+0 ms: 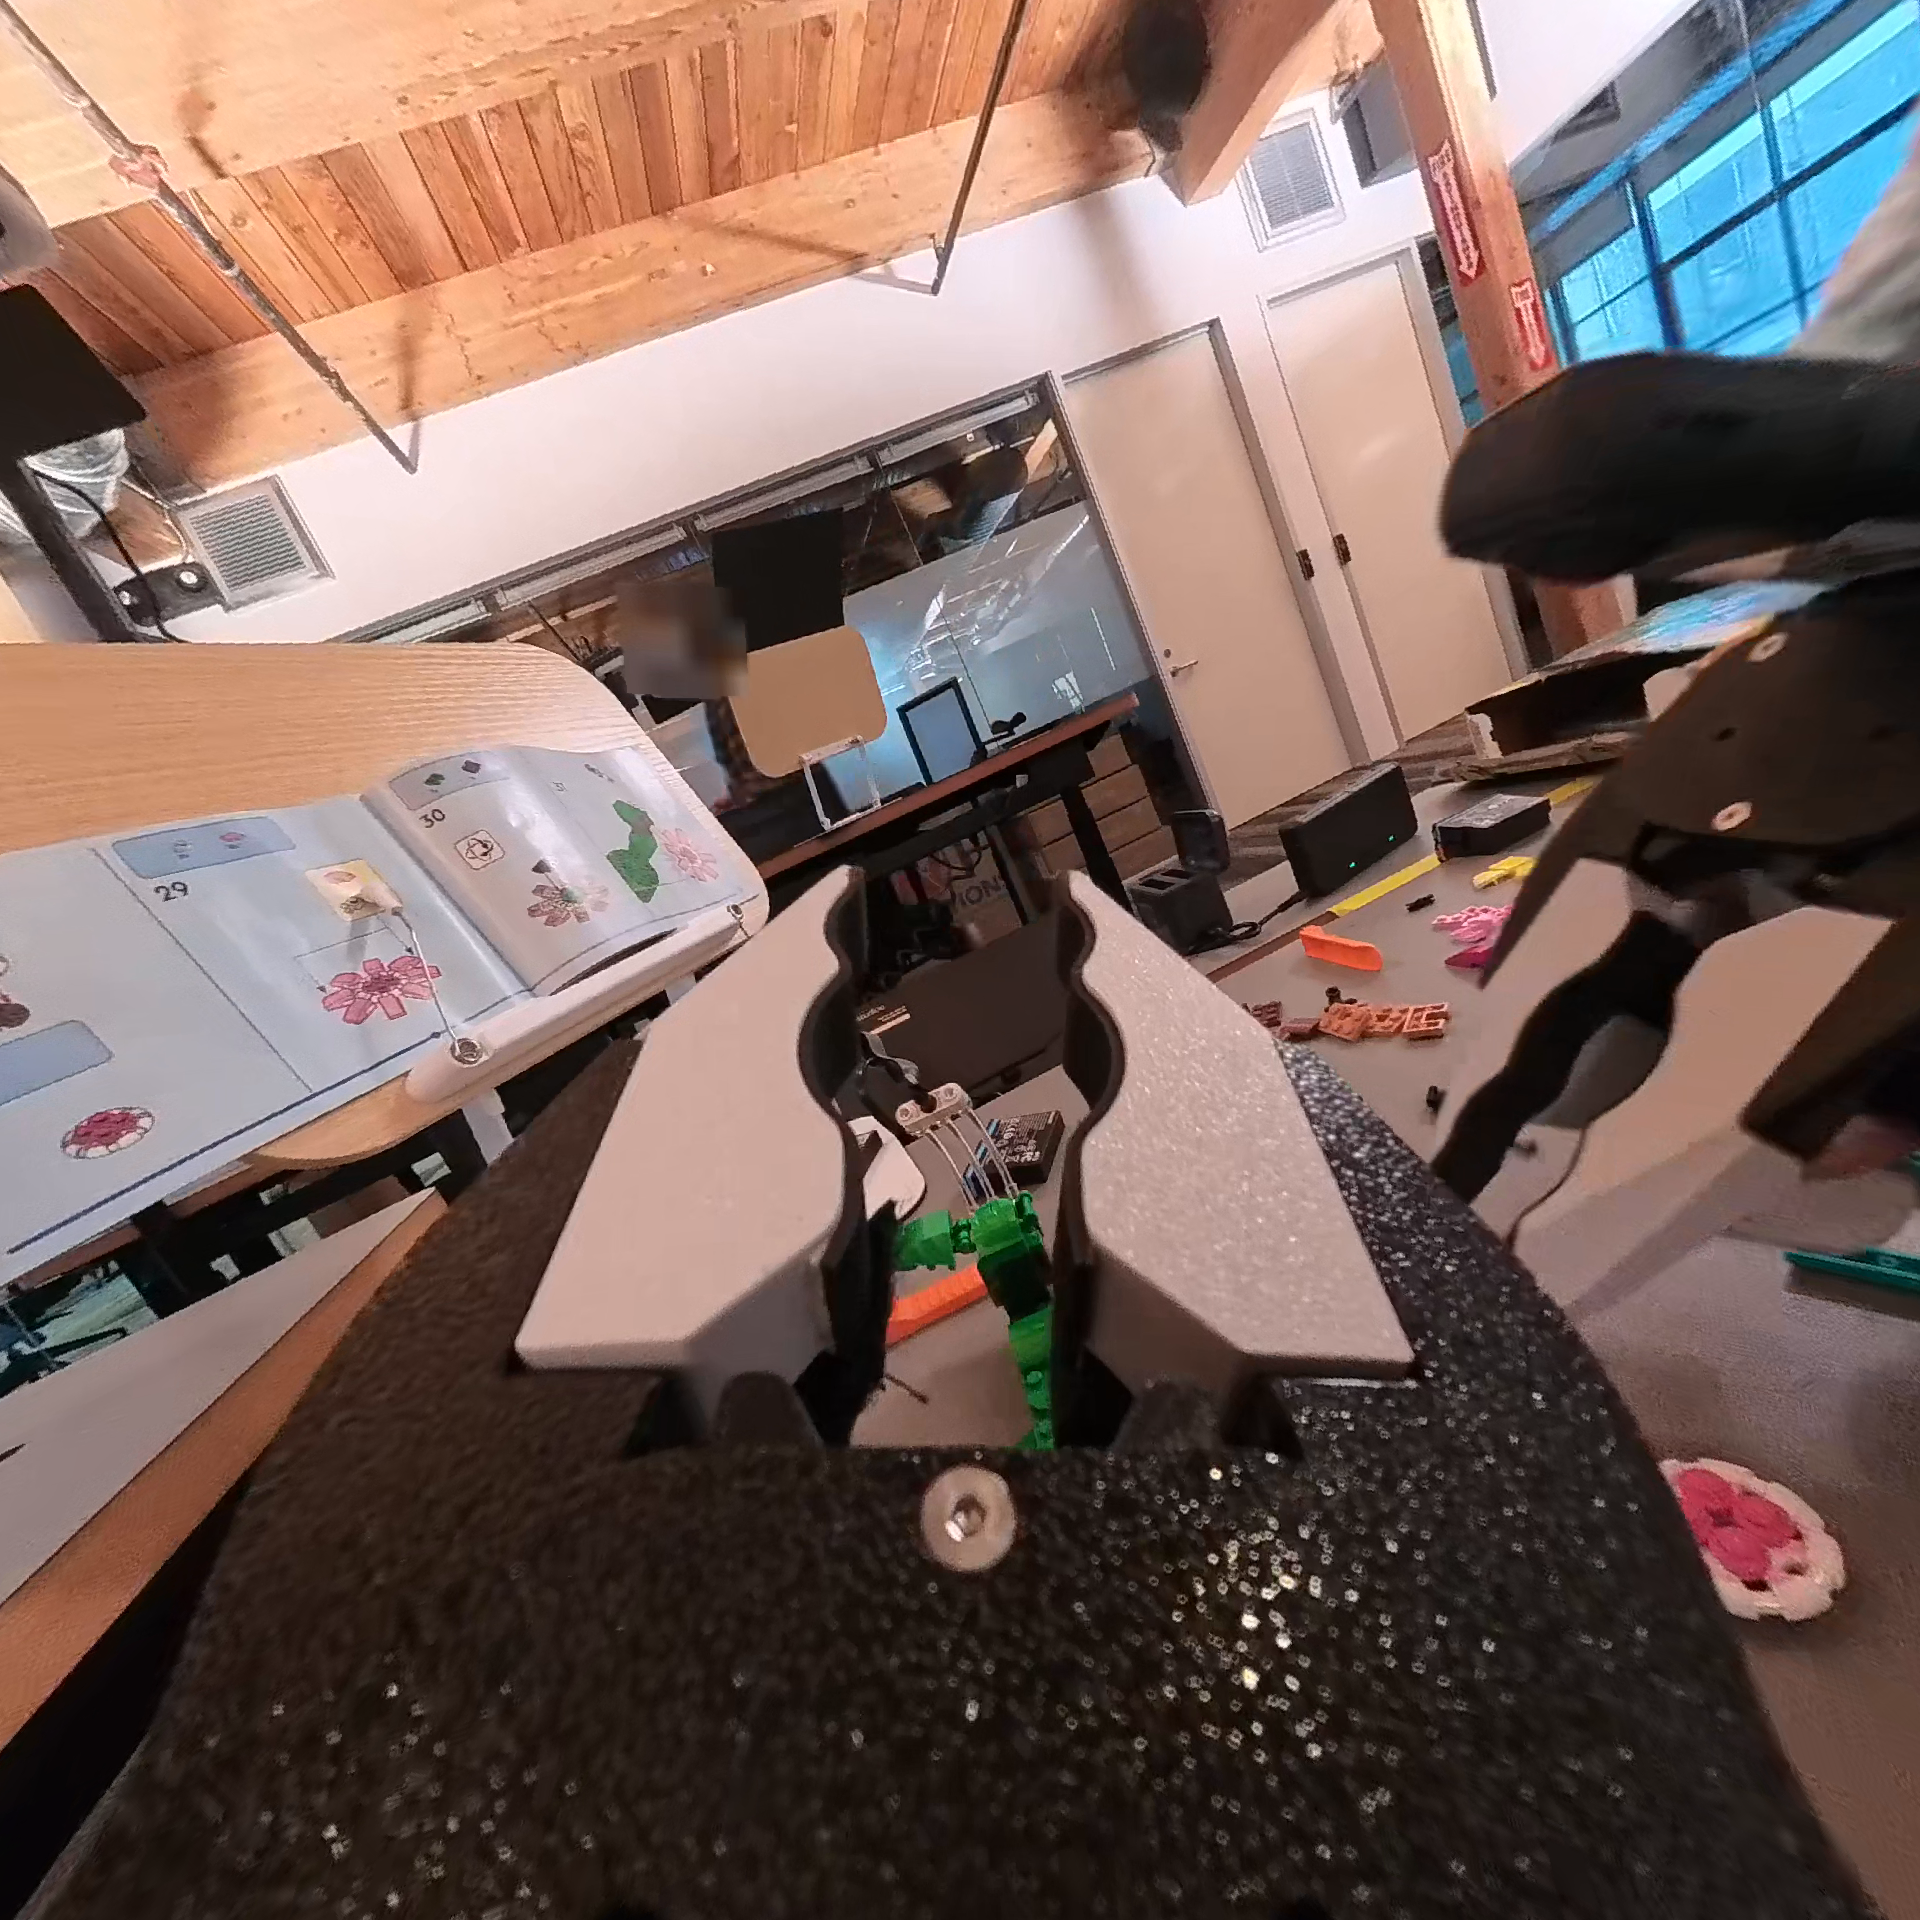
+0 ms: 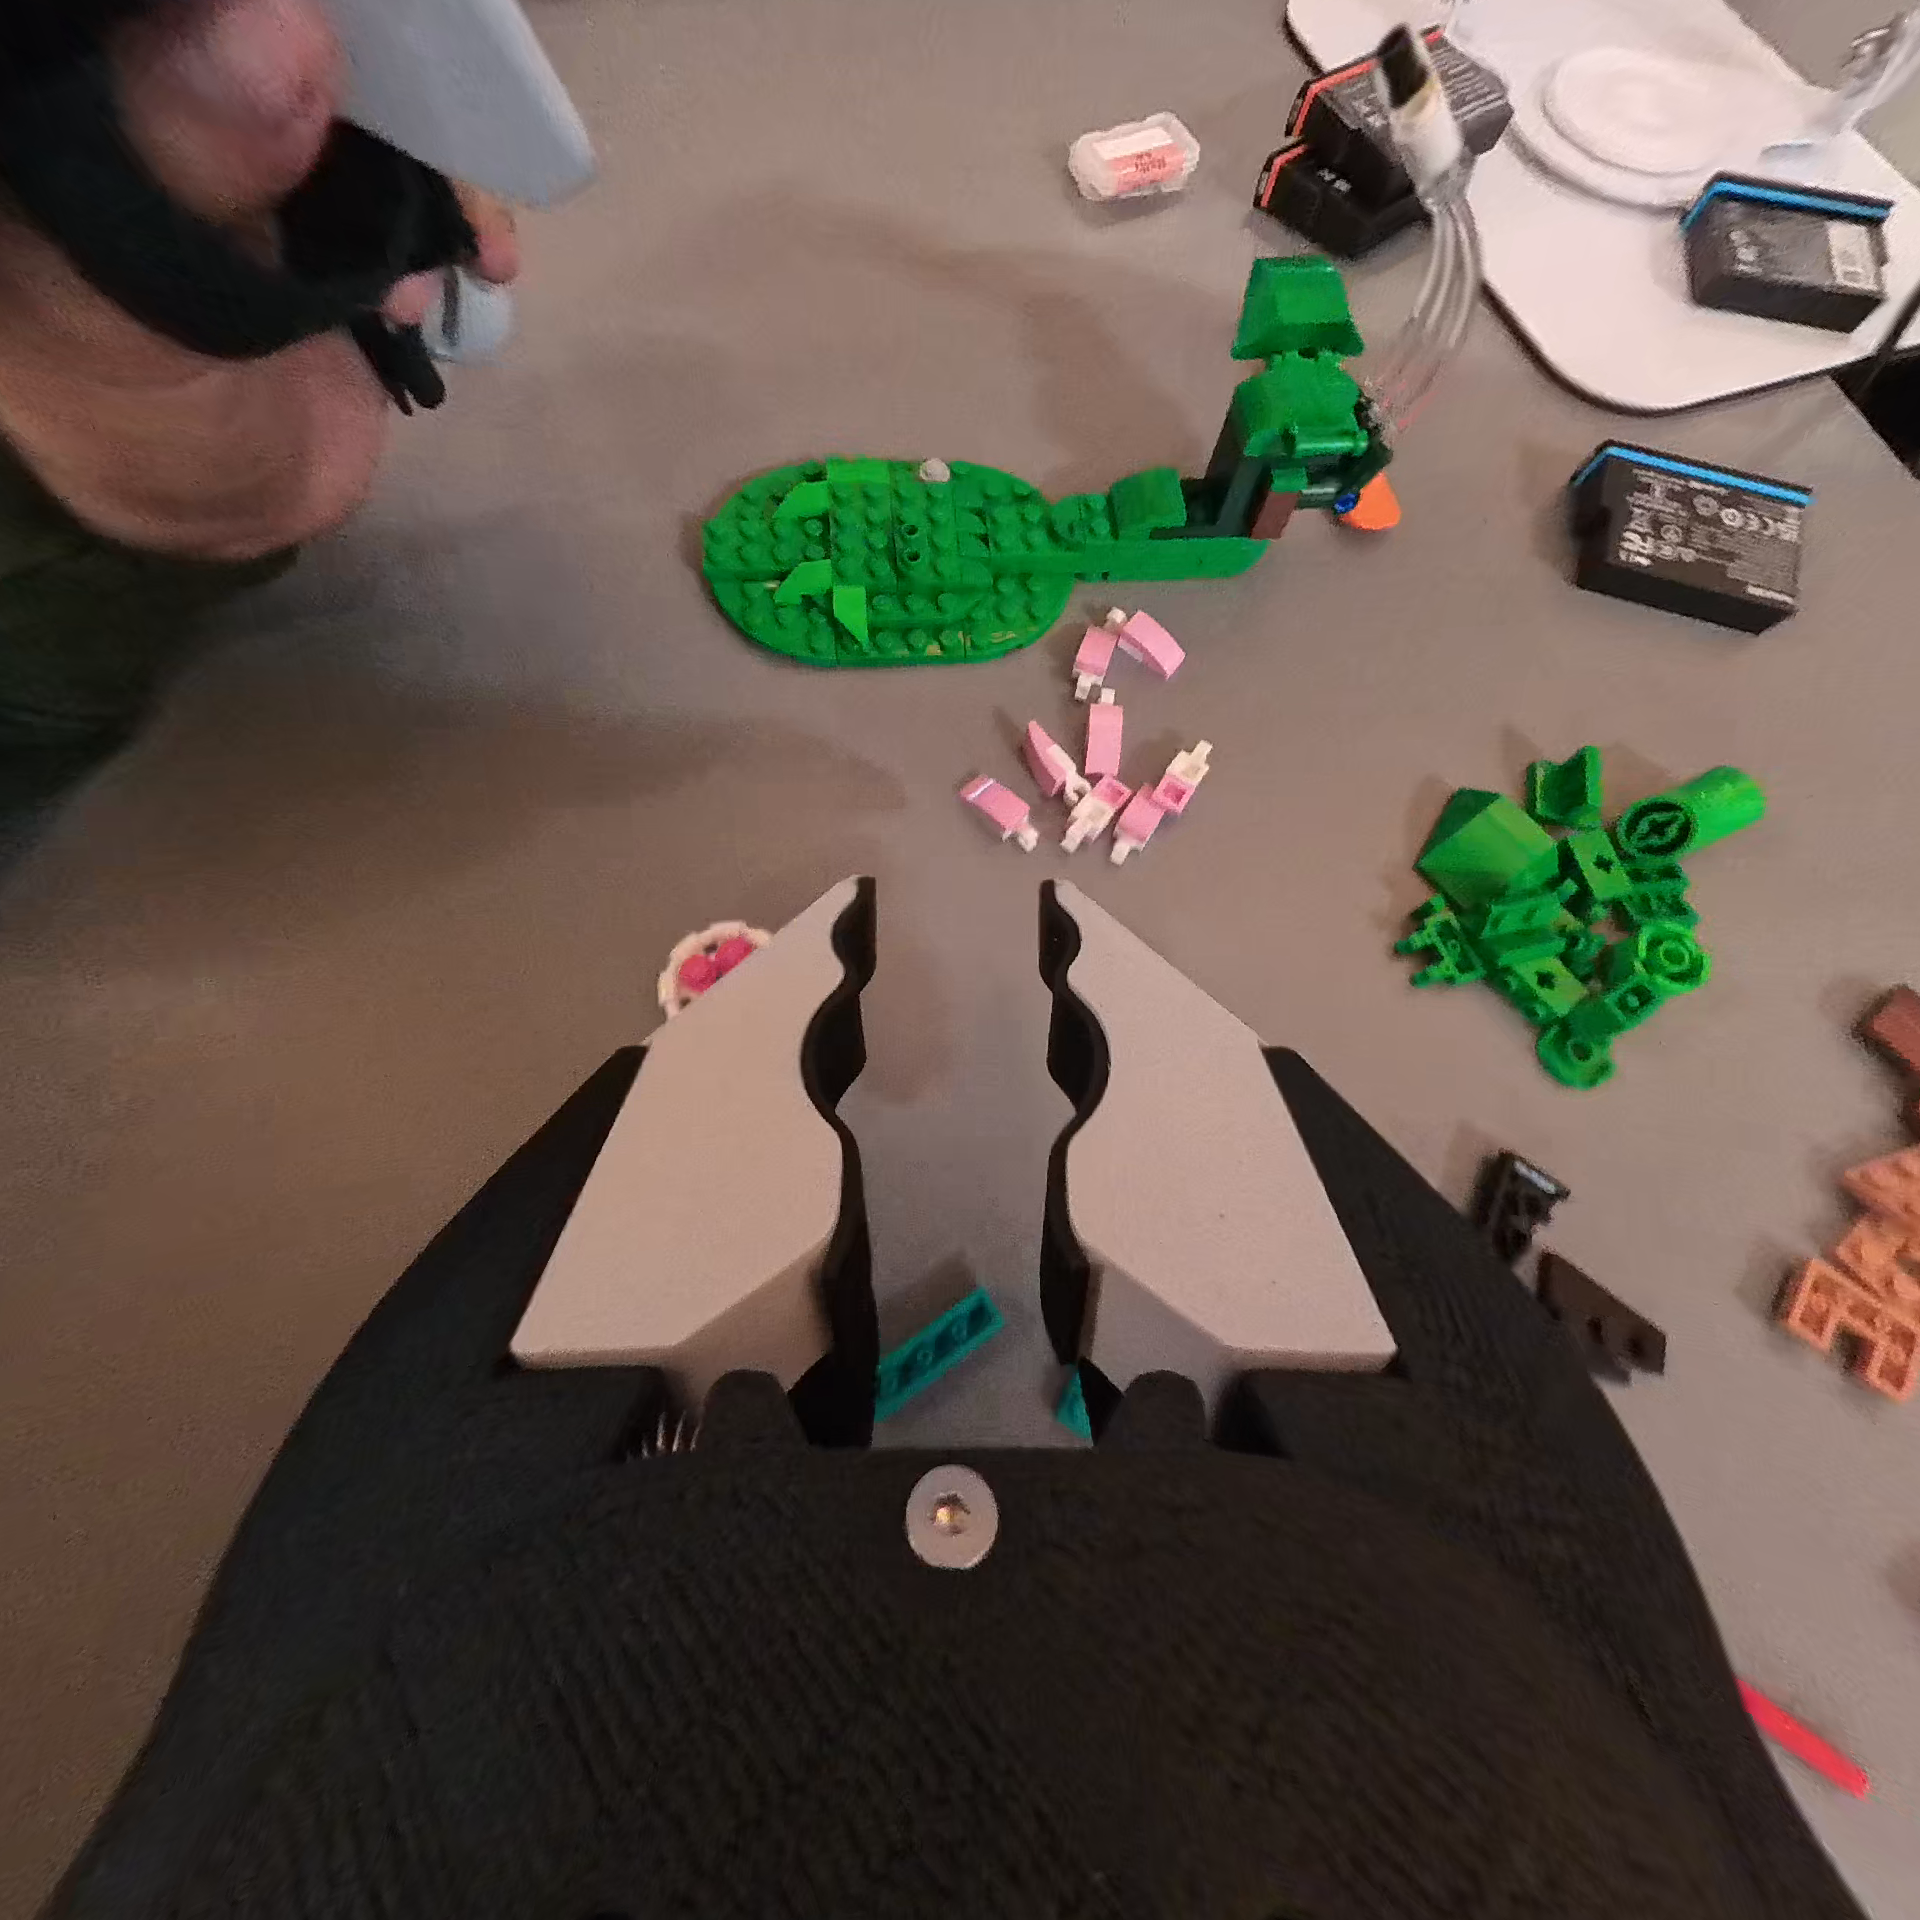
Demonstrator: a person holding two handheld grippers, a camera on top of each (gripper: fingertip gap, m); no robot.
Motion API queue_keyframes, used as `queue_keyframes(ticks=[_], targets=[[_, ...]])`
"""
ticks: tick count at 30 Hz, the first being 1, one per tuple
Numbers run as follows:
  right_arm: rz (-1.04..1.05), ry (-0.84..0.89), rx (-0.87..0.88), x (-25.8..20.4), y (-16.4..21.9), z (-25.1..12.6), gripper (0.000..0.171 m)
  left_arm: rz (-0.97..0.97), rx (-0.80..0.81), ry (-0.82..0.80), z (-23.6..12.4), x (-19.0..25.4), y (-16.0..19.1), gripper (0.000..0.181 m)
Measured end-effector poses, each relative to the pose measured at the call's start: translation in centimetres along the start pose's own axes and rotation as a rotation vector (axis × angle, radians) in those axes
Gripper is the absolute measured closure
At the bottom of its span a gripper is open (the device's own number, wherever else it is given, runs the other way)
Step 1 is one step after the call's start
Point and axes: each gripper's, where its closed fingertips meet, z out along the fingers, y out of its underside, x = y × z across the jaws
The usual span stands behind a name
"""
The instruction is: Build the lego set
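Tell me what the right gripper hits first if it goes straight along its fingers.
Probably the loose pink petal pieces, just beyond the open right gripper. The green leaf-shaped build lies behind them. The gripper's height above the grey table is unclear.

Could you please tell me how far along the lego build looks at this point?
Done: the green base with its stem is assembled. In hand: nothing; the right gripper hangs open near the pink petals; the left gripper is open too. Left: petals, green pieces and tan bricks lie loose.
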Motion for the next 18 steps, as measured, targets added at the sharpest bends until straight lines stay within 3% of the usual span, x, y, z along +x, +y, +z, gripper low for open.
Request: queue_keyframes(ticks=[8,18], targets=[[-0.122,-0.064,-0.117,0.0,-0.8,2.6,0.144,-0.003,0.007,-0.004,0.0,-0.1,-0.2,0.149],[-0.126,-0.145,-0.19,0.0,-0.3,4.0,0.149,-0.02,0.009,-0.012,-0.1,-0.5,-0.3,0.148]])
